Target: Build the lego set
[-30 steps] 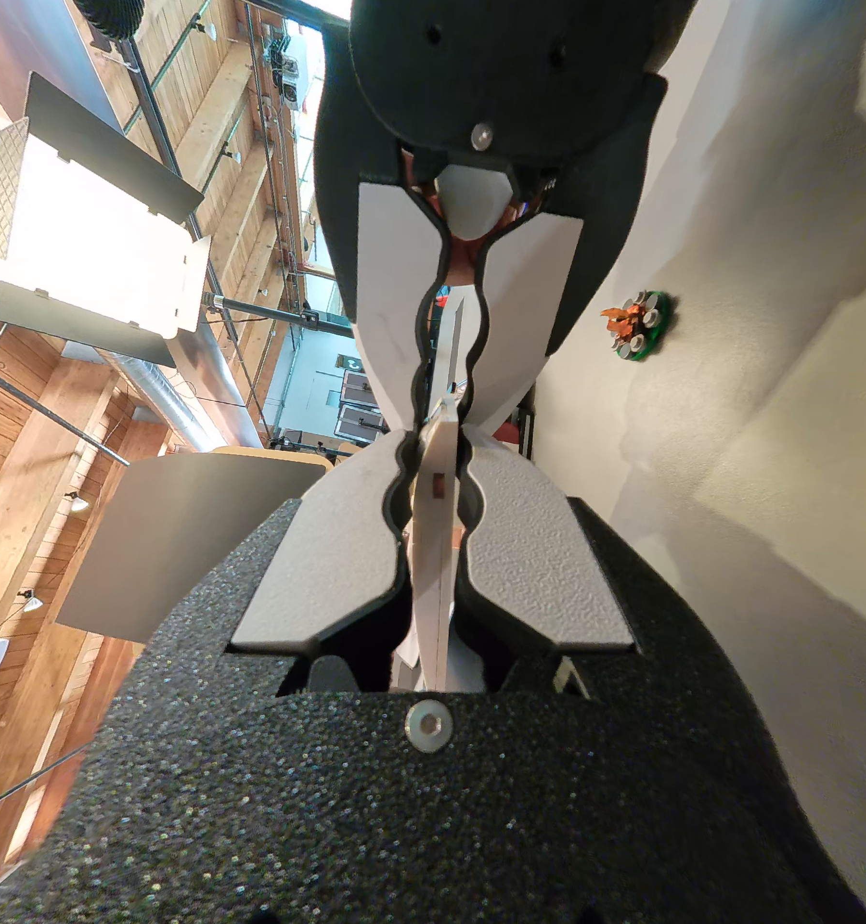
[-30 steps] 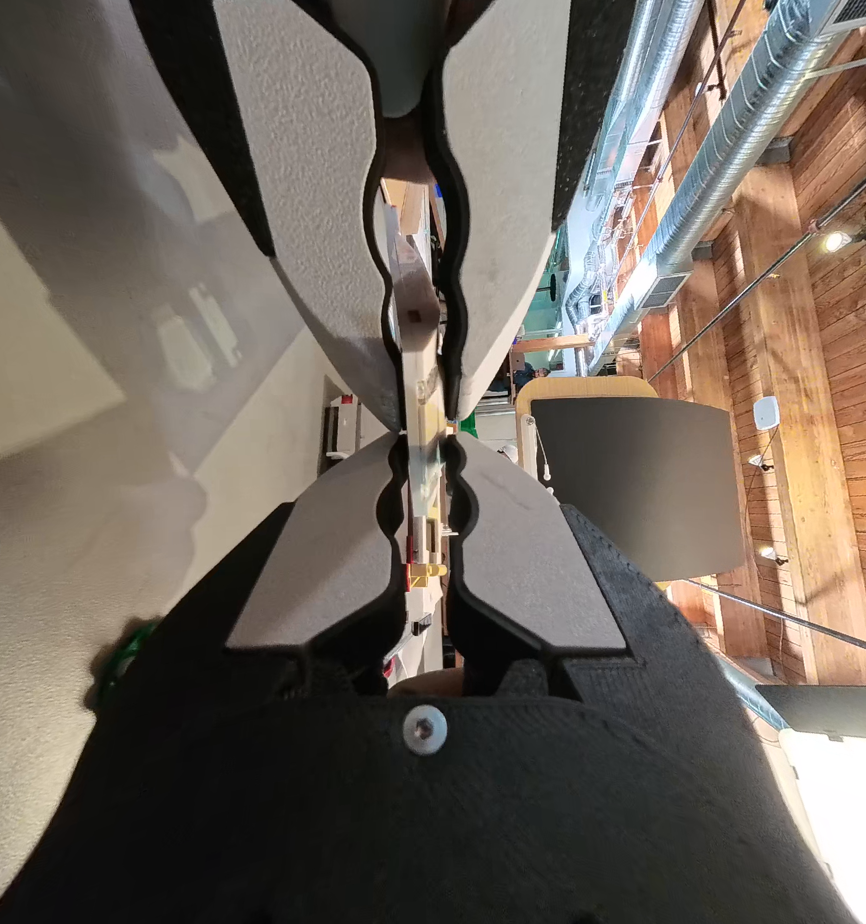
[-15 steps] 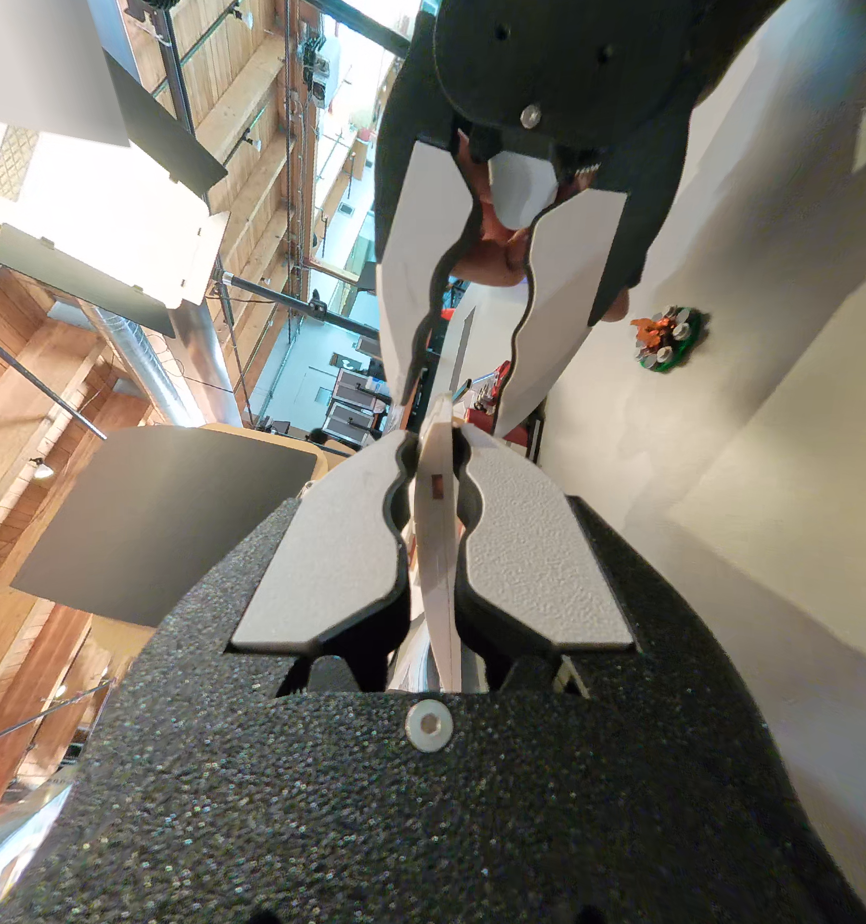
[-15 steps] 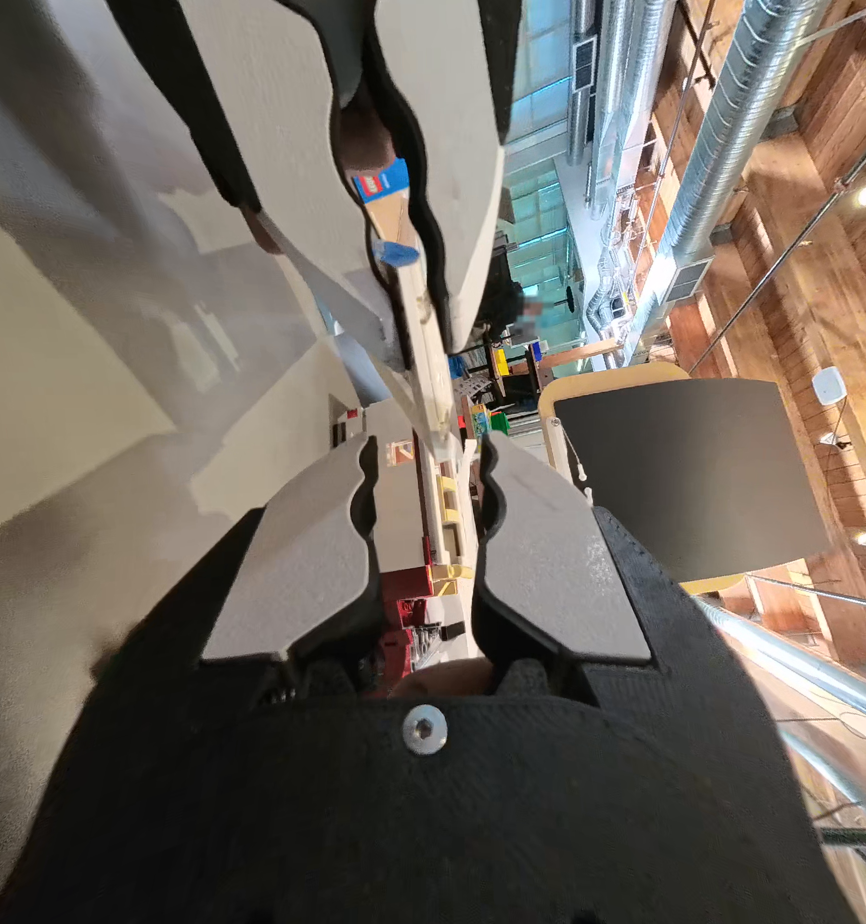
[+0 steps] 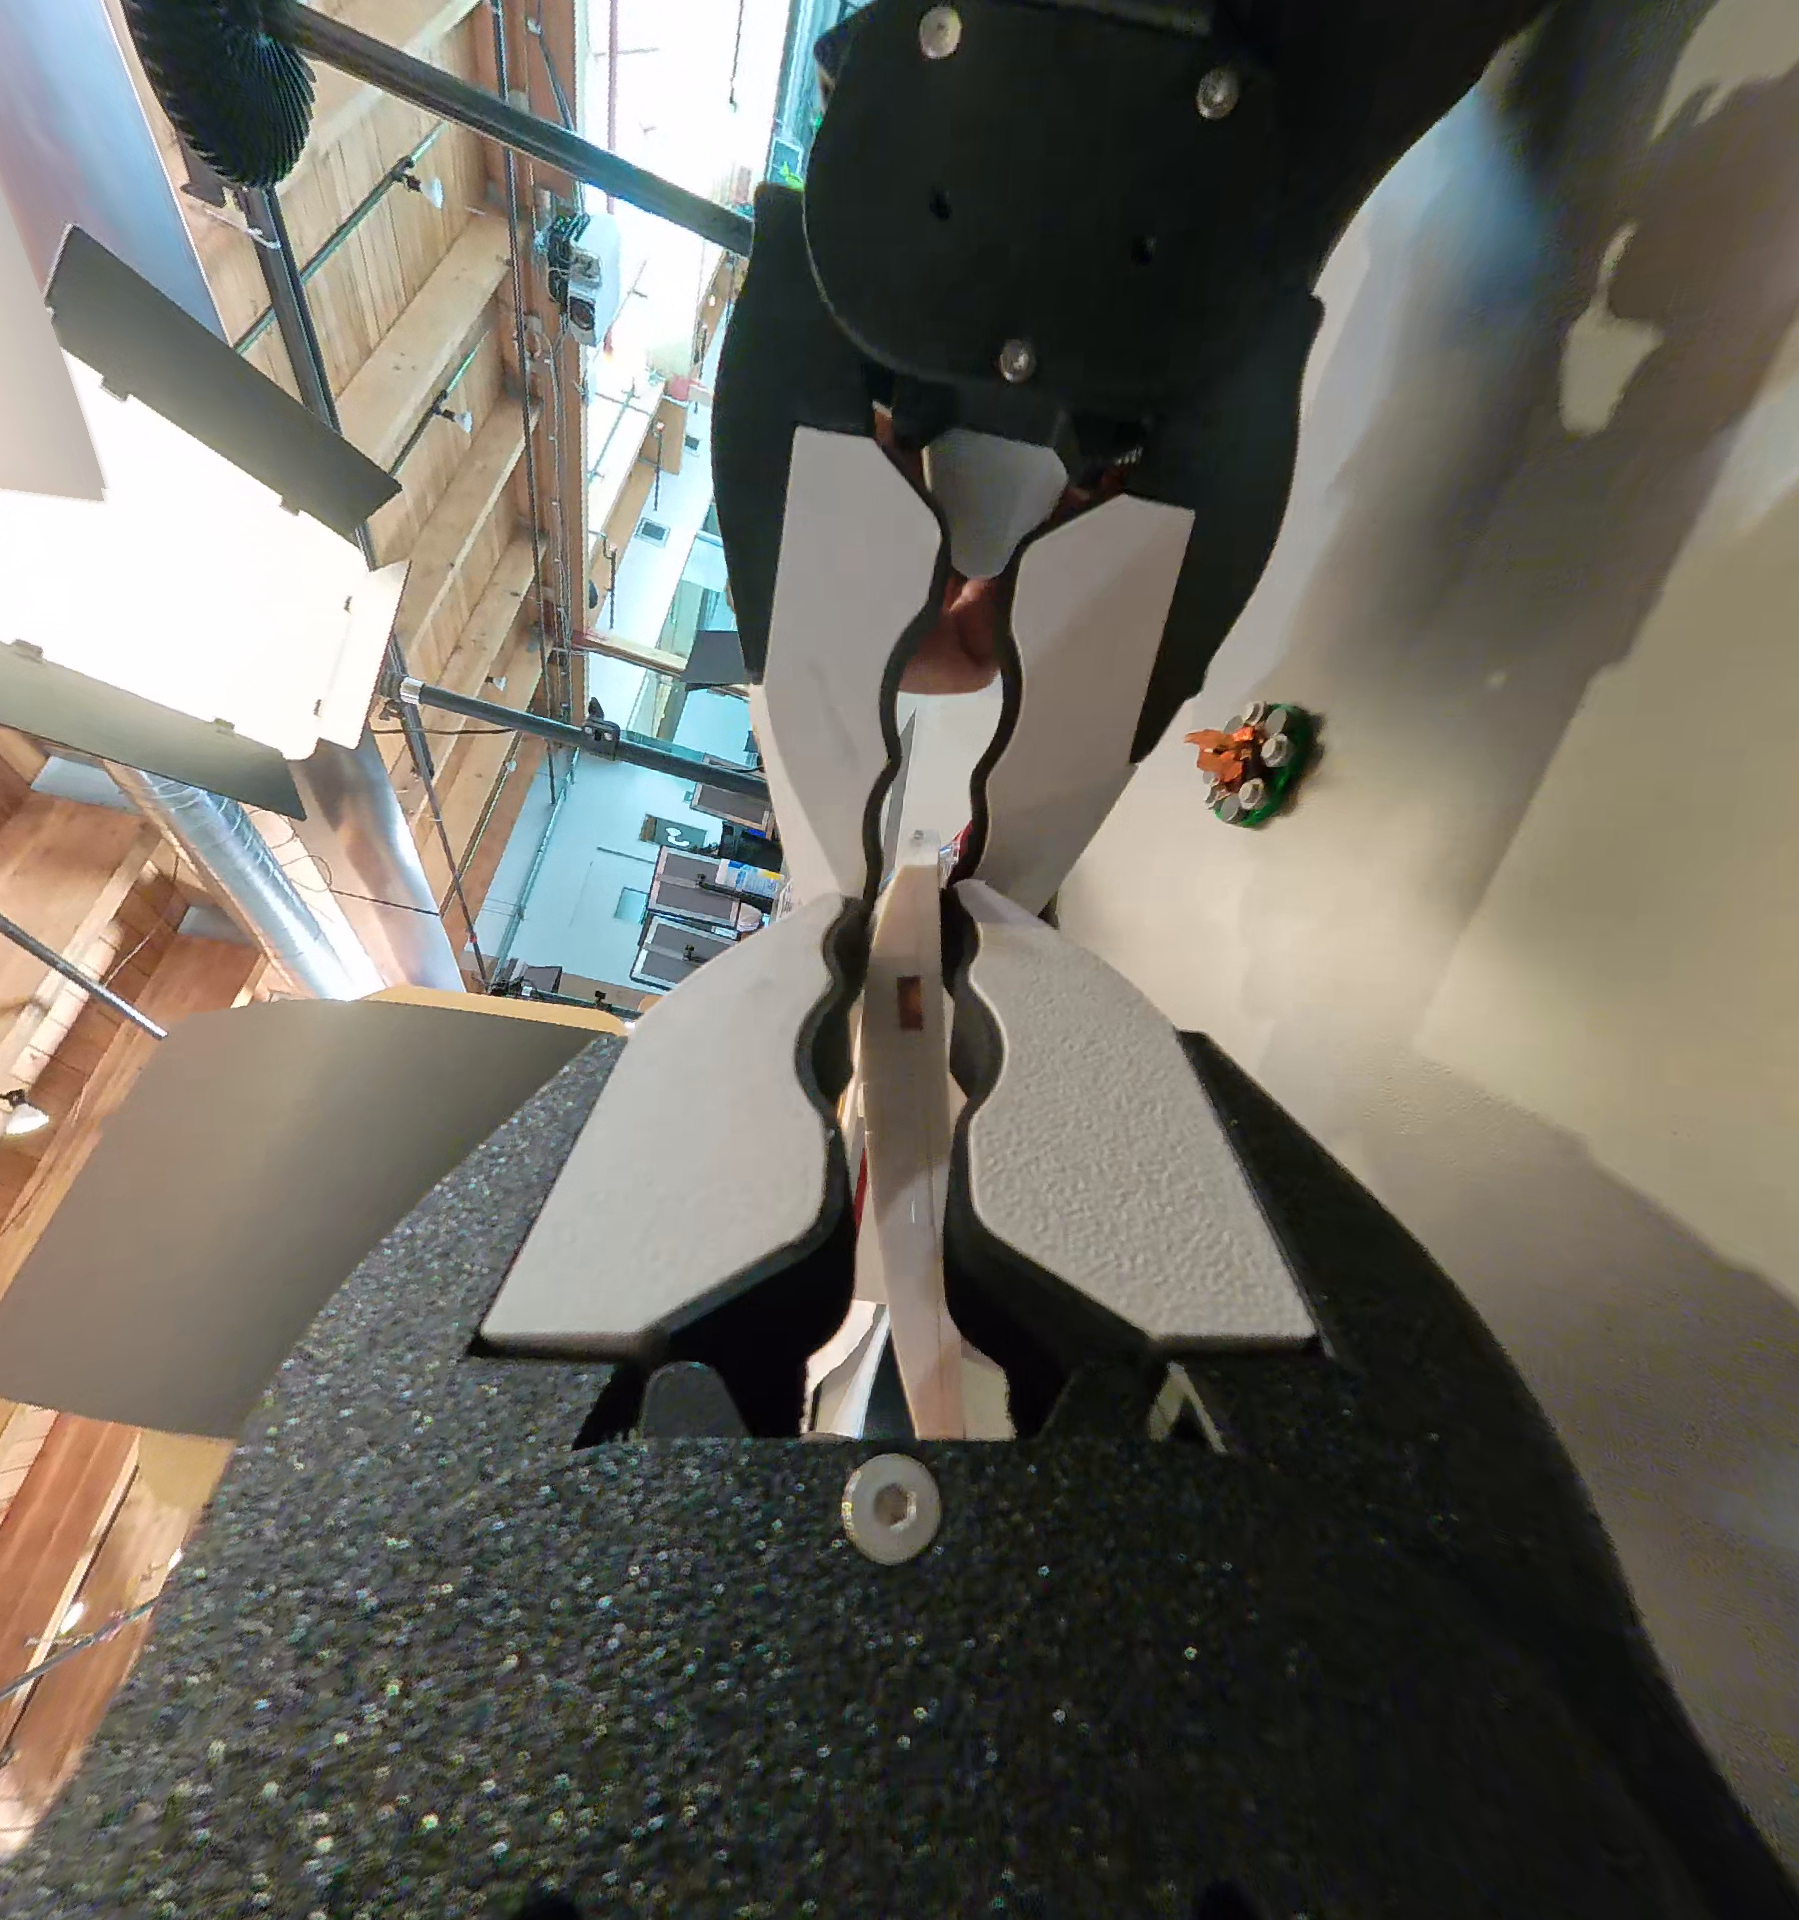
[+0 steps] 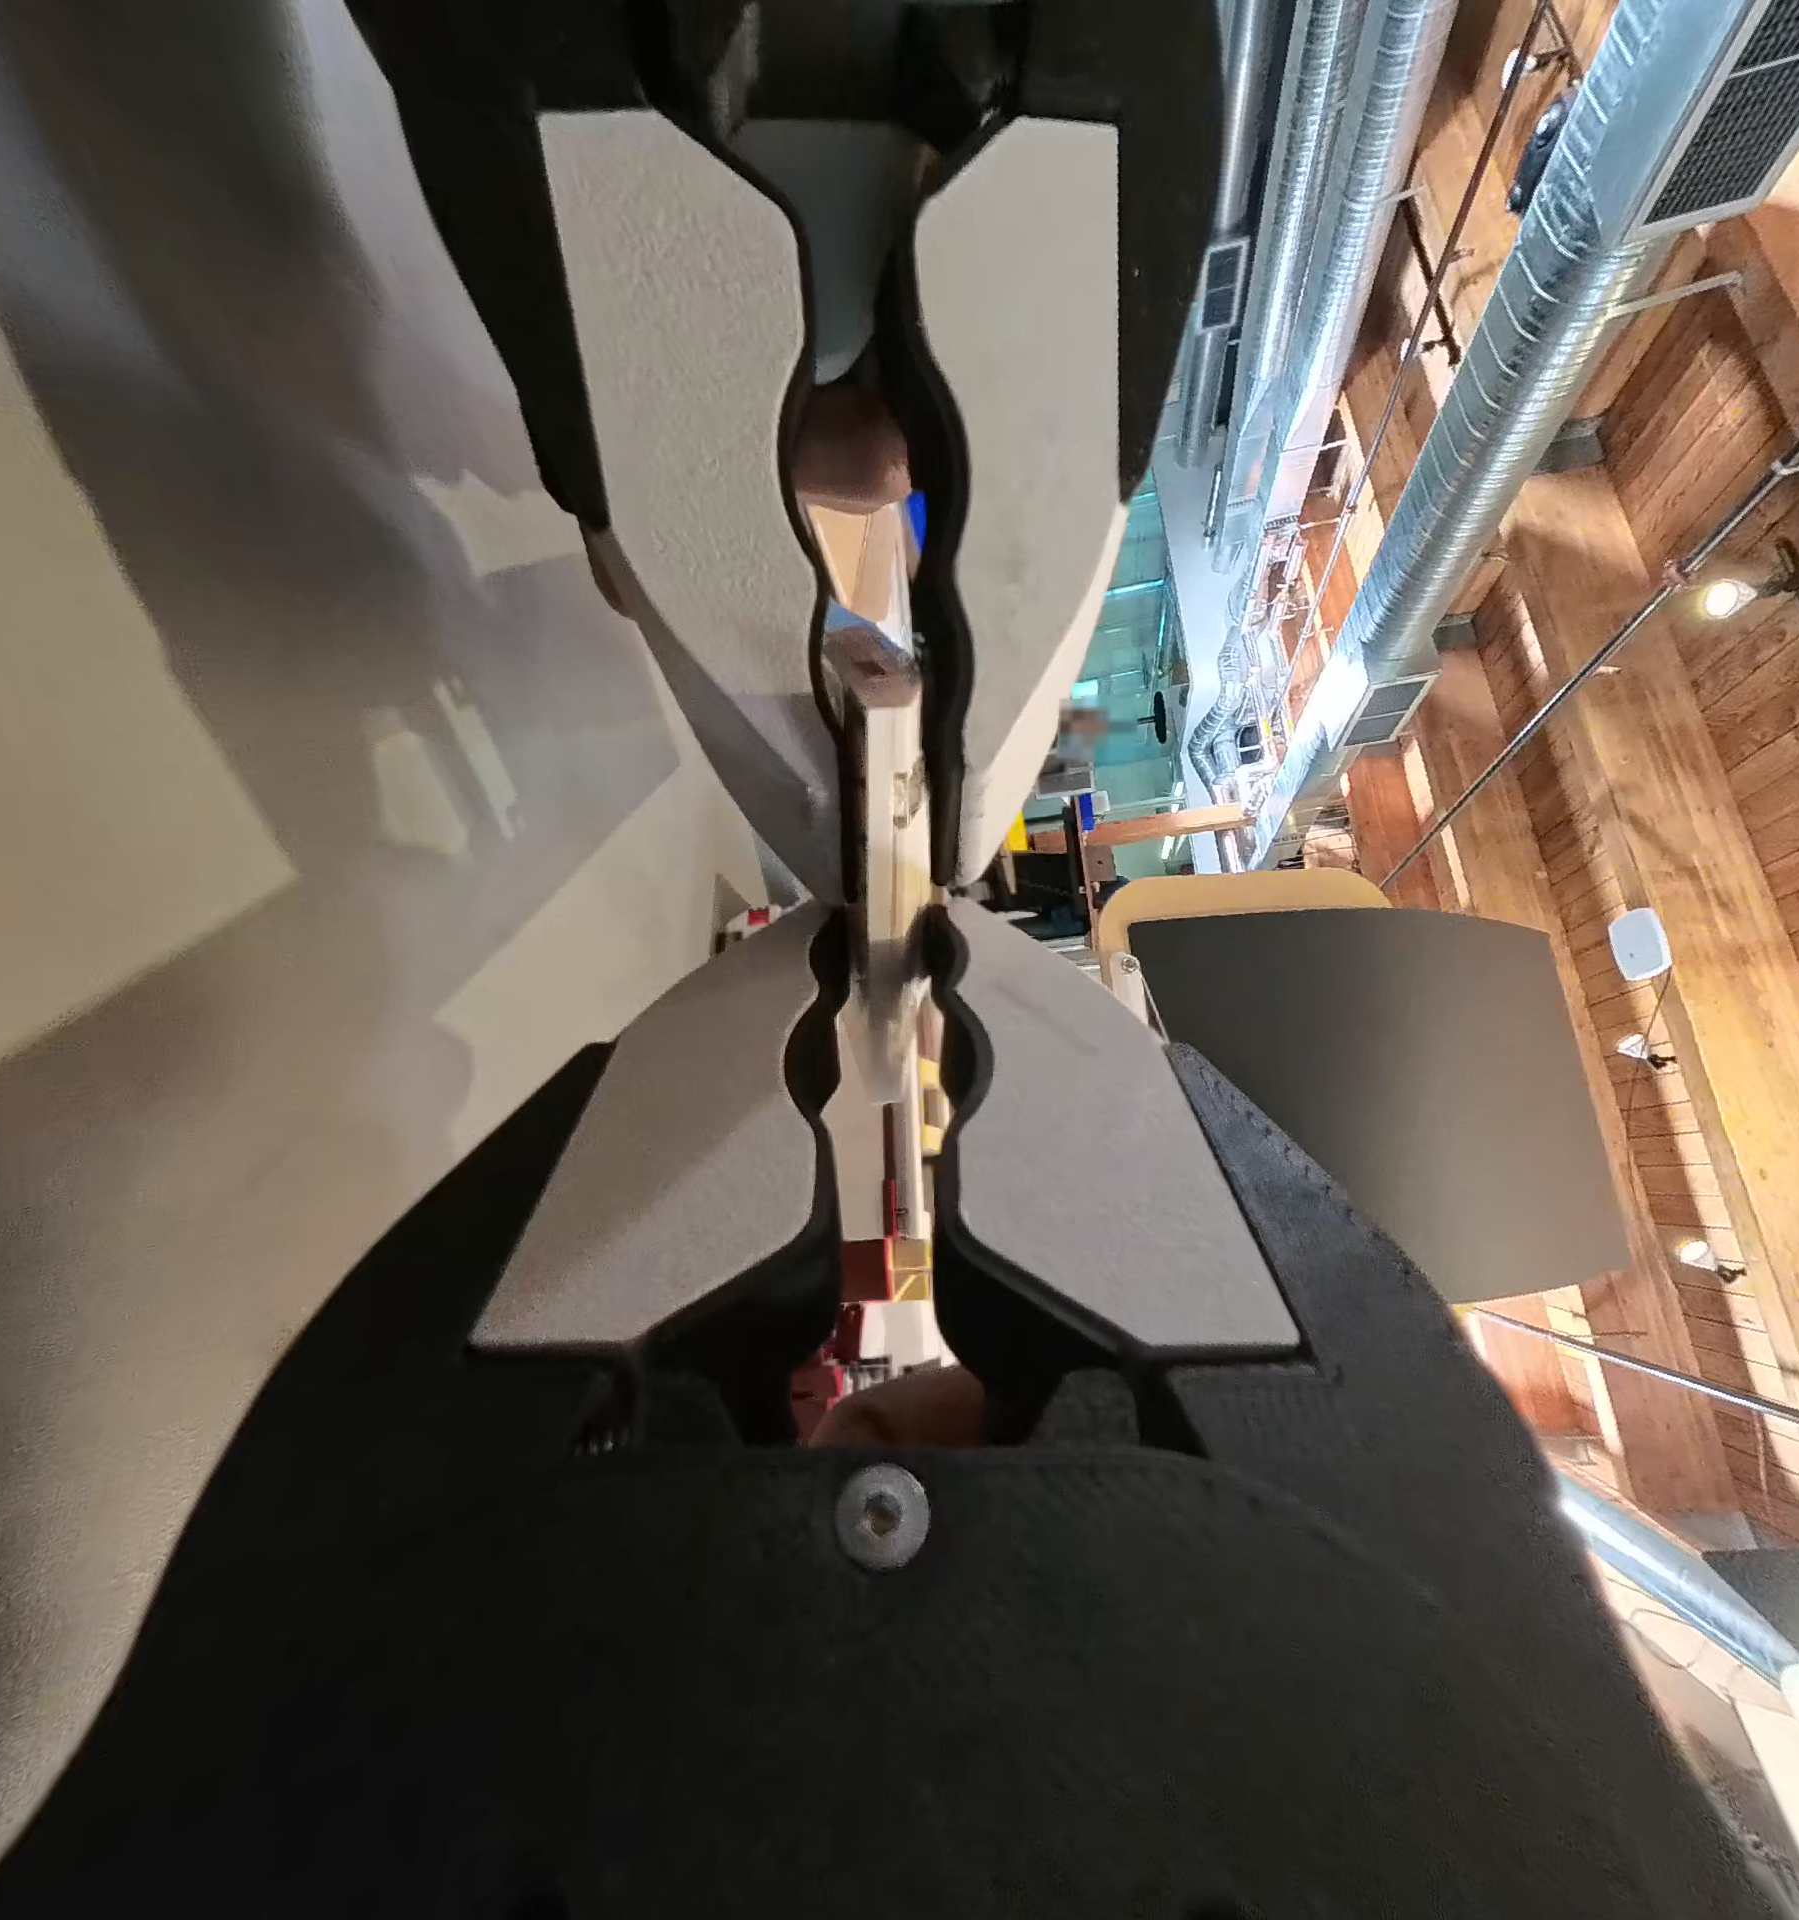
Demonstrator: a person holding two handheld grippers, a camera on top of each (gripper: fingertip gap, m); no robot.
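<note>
The left gripper [image 5: 900, 914] squeezes a thin white strip [image 5: 907, 1091] between its fingers. The right gripper [image 6: 890, 914], tip to tip with it, pinches the strip's other end. A small green toy [image 5: 1250, 764] sits alone on the white bench [image 5: 1601, 831].

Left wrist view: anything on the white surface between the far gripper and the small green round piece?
Nothing: that stretch of the white surface between the right gripper and the green round piece is bare, only shadow.
</note>
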